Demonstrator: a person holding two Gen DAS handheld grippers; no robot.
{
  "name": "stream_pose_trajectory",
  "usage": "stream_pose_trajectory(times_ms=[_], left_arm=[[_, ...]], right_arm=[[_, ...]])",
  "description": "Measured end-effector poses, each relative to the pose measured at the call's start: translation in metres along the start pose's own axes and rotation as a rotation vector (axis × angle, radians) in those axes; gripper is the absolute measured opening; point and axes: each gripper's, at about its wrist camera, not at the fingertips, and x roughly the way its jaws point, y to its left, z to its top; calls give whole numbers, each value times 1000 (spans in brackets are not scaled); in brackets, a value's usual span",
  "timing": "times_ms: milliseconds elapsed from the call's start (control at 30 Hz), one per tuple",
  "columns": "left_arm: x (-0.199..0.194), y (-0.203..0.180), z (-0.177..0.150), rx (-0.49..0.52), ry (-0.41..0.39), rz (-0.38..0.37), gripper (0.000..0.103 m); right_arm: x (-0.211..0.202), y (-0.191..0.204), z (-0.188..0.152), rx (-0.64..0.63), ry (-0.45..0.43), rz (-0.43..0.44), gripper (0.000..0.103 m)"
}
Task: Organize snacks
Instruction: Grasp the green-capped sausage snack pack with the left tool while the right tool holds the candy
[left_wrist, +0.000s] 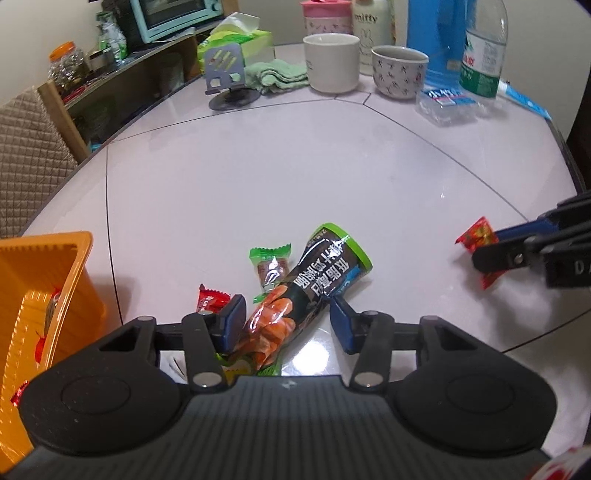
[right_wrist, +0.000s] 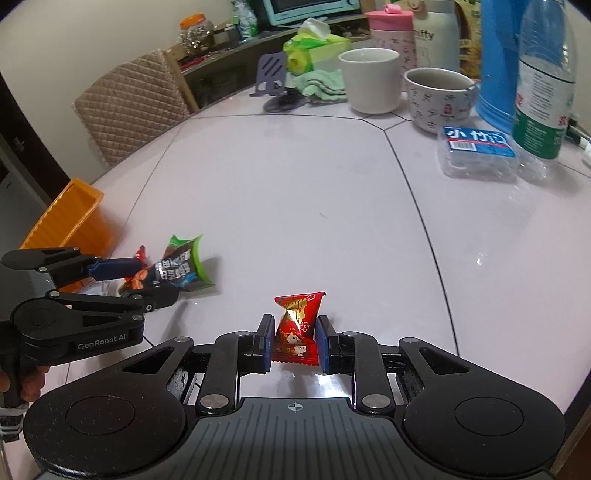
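Observation:
My left gripper (left_wrist: 286, 319) is open, its jaws on either side of a black and green snack pouch (left_wrist: 314, 280) that lies on the white table. A small green candy (left_wrist: 271, 267) and a small red candy (left_wrist: 210, 301) lie just beside it. My right gripper (right_wrist: 293, 343) is shut on a red candy packet (right_wrist: 297, 325), which also shows in the left wrist view (left_wrist: 476, 236). The orange basket (left_wrist: 48, 280) stands at the left with some snacks inside; it shows in the right wrist view too (right_wrist: 70, 218).
At the back of the table stand a white mug (left_wrist: 332, 61), a patterned cup (left_wrist: 399, 70), a blue flask (left_wrist: 439, 40), a water bottle (left_wrist: 484, 48), a clear plastic box (right_wrist: 478, 153), a phone stand (left_wrist: 225, 70) and a green cloth (left_wrist: 277, 74). A padded chair (right_wrist: 129, 107) is at the left.

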Motion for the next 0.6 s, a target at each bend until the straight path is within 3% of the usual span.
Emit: stream_pose_trajectory(times_ms=[400, 467, 600], left_arm=[[-7, -11, 0, 50, 8, -35, 34], [-10, -13, -1, 35, 10, -54, 26], [-18, -14, -6, -31, 20, -92, 25]], right_arm=[[-9, 1, -3, 6, -15, -1, 24], [-11, 2, -3, 5, -19, 0, 24], [-15, 4, -4, 1, -24, 3, 24]])
